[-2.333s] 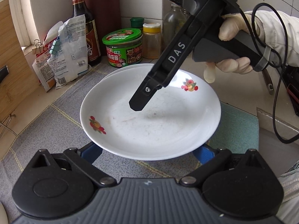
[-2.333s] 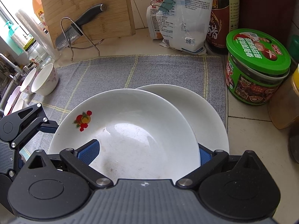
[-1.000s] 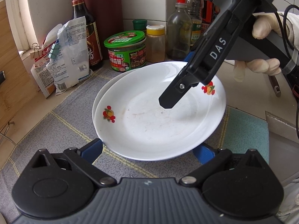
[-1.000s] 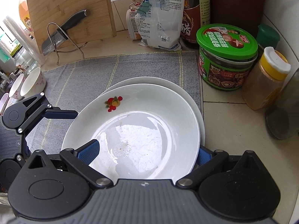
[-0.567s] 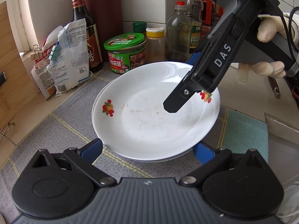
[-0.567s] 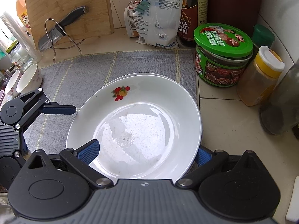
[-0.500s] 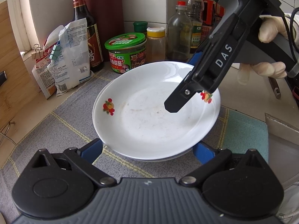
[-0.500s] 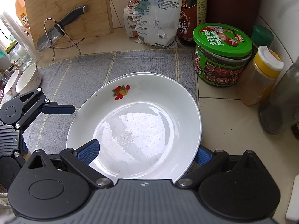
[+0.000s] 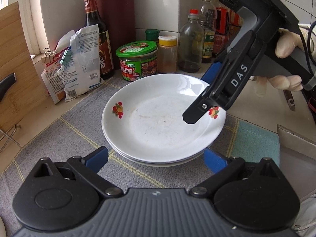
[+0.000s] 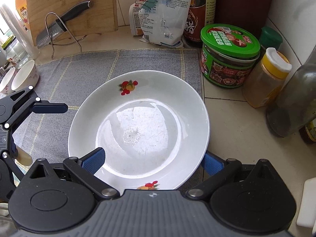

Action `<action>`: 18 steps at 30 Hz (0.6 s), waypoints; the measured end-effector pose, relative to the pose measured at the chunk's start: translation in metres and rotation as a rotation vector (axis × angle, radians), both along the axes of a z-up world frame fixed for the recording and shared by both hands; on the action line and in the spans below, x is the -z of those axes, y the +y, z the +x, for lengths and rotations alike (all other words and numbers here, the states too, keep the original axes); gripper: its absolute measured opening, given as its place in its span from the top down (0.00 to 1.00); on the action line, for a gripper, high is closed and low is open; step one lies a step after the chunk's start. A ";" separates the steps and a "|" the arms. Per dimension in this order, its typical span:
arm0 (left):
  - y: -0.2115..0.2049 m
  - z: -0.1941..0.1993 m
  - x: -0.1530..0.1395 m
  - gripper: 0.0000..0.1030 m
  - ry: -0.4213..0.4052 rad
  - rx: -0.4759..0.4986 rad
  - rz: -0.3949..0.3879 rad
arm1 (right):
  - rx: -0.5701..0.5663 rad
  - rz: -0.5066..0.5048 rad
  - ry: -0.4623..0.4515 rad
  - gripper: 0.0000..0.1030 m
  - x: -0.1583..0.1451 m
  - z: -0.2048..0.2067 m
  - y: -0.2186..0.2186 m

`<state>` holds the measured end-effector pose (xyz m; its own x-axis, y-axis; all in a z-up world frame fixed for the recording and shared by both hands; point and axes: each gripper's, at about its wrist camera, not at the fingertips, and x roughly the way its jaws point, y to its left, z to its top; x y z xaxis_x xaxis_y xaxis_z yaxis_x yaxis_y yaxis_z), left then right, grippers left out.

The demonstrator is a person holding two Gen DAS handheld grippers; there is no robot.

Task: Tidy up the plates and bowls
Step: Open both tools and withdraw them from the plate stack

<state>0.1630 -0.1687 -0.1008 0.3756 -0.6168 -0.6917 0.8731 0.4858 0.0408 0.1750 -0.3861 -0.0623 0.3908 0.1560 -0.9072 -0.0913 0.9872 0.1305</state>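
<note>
A white plate with fruit prints (image 9: 162, 122) sits stacked on a second white plate (image 9: 158, 161) on the grey mat; it also shows in the right wrist view (image 10: 138, 126). My right gripper (image 10: 152, 160) is open, its blue fingers either side of the plate's near rim; from the left wrist view it hangs over the plate's right side (image 9: 209, 98). My left gripper (image 9: 156, 158) is open and empty, just in front of the stack. Two small bowls (image 10: 23, 77) stand at the mat's far left.
A green-lidded jar (image 9: 138, 59), yellow-capped spice jar (image 9: 167, 53), bottles (image 9: 191, 45) and bags (image 9: 79, 59) line the wall behind the plates. A cutting board with a knife on a wire rack (image 10: 65, 17) stands at the back left. A teal cloth (image 9: 254, 140) lies on the right.
The top plate has come down onto the lower plate and now rests squarely on it. My left gripper has drawn back from the stack, so the plates sit farther from it.
</note>
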 end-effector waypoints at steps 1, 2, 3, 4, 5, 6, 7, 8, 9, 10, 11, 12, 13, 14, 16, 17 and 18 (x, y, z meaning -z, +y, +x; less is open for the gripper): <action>0.001 -0.001 -0.001 0.01 0.003 -0.007 -0.006 | 0.004 0.000 0.000 0.00 0.000 -0.002 -0.001; 0.003 -0.001 -0.002 0.01 0.005 -0.014 -0.012 | 0.002 0.003 -0.008 0.00 -0.001 -0.004 -0.002; 0.005 -0.002 -0.004 0.01 0.006 -0.022 -0.020 | -0.003 0.007 -0.018 0.00 -0.003 -0.007 -0.002; 0.006 -0.003 -0.005 0.01 0.006 -0.029 -0.028 | -0.008 0.002 -0.030 0.00 -0.007 -0.009 -0.001; 0.009 -0.003 -0.007 0.01 0.007 -0.043 -0.037 | -0.016 -0.012 -0.049 0.00 -0.011 -0.010 0.001; 0.011 -0.004 -0.008 0.01 0.004 -0.060 -0.045 | -0.027 -0.026 -0.074 0.00 -0.015 -0.012 0.004; 0.013 -0.005 -0.010 0.01 0.000 -0.078 -0.050 | -0.040 -0.040 -0.101 0.00 -0.020 -0.014 0.007; 0.016 -0.006 -0.013 0.01 -0.004 -0.093 -0.053 | -0.056 -0.053 -0.133 0.00 -0.025 -0.016 0.011; 0.019 -0.007 -0.015 0.01 -0.014 -0.112 -0.059 | -0.076 -0.064 -0.169 0.00 -0.030 -0.018 0.015; 0.023 -0.009 -0.018 0.01 -0.026 -0.134 -0.071 | -0.097 -0.076 -0.205 0.00 -0.034 -0.020 0.021; 0.027 -0.010 -0.022 0.01 -0.037 -0.155 -0.083 | -0.117 -0.090 -0.239 0.00 -0.038 -0.022 0.026; 0.031 -0.012 -0.025 0.01 -0.051 -0.184 -0.093 | -0.141 -0.097 -0.269 0.00 -0.041 -0.023 0.032; 0.036 -0.013 -0.028 0.01 -0.065 -0.217 -0.100 | -0.165 -0.098 -0.294 0.00 -0.043 -0.024 0.038; 0.040 -0.015 -0.030 0.01 -0.075 -0.244 -0.103 | -0.185 -0.097 -0.318 0.00 -0.045 -0.025 0.043; 0.049 -0.018 -0.034 0.01 -0.091 -0.299 -0.105 | -0.220 -0.093 -0.360 0.00 -0.046 -0.026 0.055; 0.055 -0.019 -0.035 0.01 -0.093 -0.336 -0.100 | -0.239 -0.087 -0.374 0.00 -0.046 -0.025 0.060; 0.060 -0.021 -0.036 0.01 -0.093 -0.365 -0.098 | -0.257 -0.079 -0.382 0.00 -0.046 -0.025 0.066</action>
<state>0.1418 -0.1085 -0.0644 0.6413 -0.4923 -0.5886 0.6367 0.7695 0.0500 0.1496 -0.3200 -0.0165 0.6573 0.2278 -0.7184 -0.3610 0.9319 -0.0348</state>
